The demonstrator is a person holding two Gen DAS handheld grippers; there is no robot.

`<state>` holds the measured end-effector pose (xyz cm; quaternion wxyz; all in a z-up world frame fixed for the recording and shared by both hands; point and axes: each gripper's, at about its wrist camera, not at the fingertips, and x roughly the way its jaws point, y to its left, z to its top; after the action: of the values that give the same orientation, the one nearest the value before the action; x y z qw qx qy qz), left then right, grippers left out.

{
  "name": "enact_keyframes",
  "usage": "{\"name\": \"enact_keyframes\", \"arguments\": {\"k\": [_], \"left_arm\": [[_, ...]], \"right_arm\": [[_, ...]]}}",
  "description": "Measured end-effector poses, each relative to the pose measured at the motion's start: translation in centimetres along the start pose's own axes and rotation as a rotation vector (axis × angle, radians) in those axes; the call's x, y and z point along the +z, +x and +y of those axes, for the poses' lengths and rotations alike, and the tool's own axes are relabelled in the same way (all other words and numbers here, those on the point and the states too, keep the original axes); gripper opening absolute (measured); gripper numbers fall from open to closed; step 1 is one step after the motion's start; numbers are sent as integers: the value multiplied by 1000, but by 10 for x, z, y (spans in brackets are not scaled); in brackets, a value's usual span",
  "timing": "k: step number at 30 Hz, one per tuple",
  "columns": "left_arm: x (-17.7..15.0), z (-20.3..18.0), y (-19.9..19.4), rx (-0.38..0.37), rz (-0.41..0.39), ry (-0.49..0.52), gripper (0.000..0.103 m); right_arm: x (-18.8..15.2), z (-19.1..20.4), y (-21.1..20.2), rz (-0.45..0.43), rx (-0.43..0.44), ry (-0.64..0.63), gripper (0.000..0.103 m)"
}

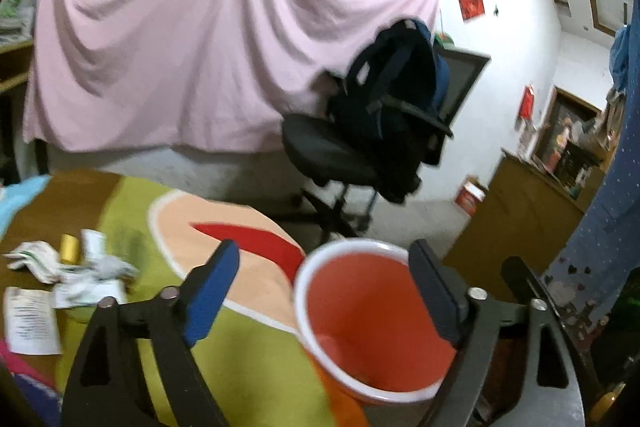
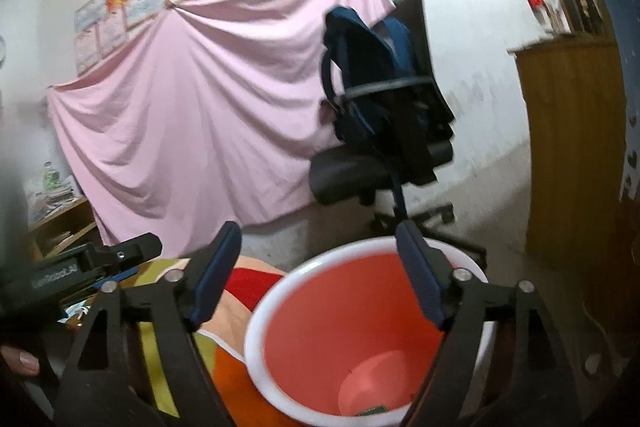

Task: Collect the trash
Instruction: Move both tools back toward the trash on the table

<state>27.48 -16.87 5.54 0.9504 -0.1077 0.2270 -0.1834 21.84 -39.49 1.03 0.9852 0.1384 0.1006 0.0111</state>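
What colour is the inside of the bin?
The bin is salmon red inside with a white rim, clearest in the right wrist view.

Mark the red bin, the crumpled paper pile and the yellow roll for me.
red bin (image 2: 332, 323): right wrist view, on its inner wall.
crumpled paper pile (image 1: 86, 273): left wrist view, on the middle of the wads.
yellow roll (image 1: 69, 247): left wrist view, on its side.

Both fisheye views are bent, with dark corners. Motion blur softens everything; the red bucket (image 1: 372, 323) and crumpled papers (image 1: 76, 267) smear. The white wall (image 1: 508, 39) glares in the left view; the lower edges lie in shadow
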Motion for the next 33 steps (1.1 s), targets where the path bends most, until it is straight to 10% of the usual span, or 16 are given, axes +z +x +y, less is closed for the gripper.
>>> {"name": "enact_keyframes", "arguments": {"k": [7,20,33], "left_arm": [[-8,30,-62,113,-116,17,101],[-55,92,-173,369,-250,-2,101],[-97,143,-192,534,-53,-91,101]], "right_arm": [[3,34,-16,-103,100,-47,103],[-10,101,-38,-187,304,-121,103],[-47,163,-21,-11,397,-295,103]]}}
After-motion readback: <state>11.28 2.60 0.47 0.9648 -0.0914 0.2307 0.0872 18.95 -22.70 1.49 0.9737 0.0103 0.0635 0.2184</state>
